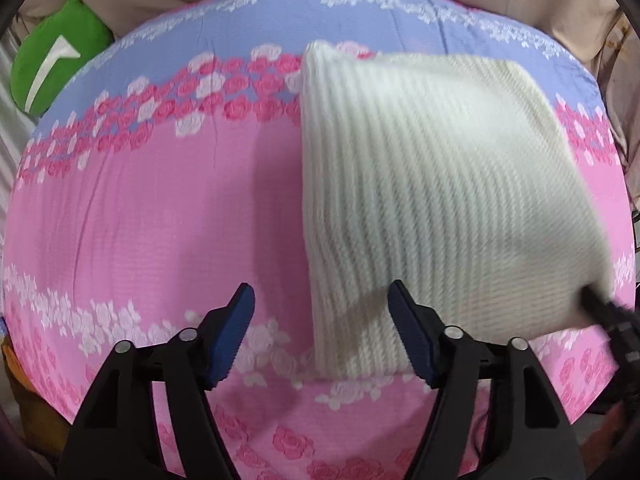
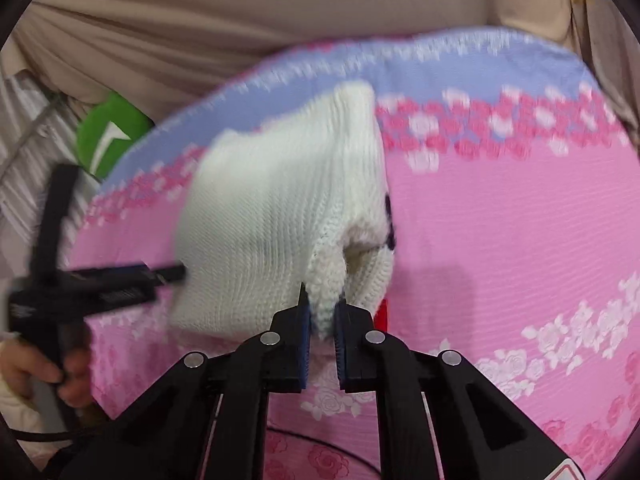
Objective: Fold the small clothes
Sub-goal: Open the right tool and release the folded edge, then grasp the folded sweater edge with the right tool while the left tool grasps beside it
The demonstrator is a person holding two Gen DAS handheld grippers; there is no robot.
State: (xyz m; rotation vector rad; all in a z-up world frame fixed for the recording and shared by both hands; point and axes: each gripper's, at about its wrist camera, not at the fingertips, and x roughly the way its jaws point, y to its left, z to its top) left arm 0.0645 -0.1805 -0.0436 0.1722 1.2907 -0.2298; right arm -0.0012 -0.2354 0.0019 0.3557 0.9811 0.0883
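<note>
A white ribbed knit garment (image 1: 440, 200) lies folded over on the pink and blue flowered bedsheet (image 1: 140, 220). My left gripper (image 1: 322, 316) hovers open above its near left edge, and the blue pads press on nothing. My right gripper (image 2: 322, 316) is shut on a bunched edge of the knit garment (image 2: 280, 216) and holds that side raised off the bedsheet (image 2: 500, 240). In the left wrist view the right gripper (image 1: 594, 300) comes in at the garment's right corner. The left gripper (image 2: 172, 272) shows at the garment's left side, held by a hand (image 2: 36, 368).
A green cushion (image 1: 52, 64) rests beyond the bed's far left edge. Beige fabric (image 2: 240, 40) hangs behind the bed. A small red tag (image 2: 382, 312) peeks out under the lifted garment. Bare sheet stretches left of the garment and to its right.
</note>
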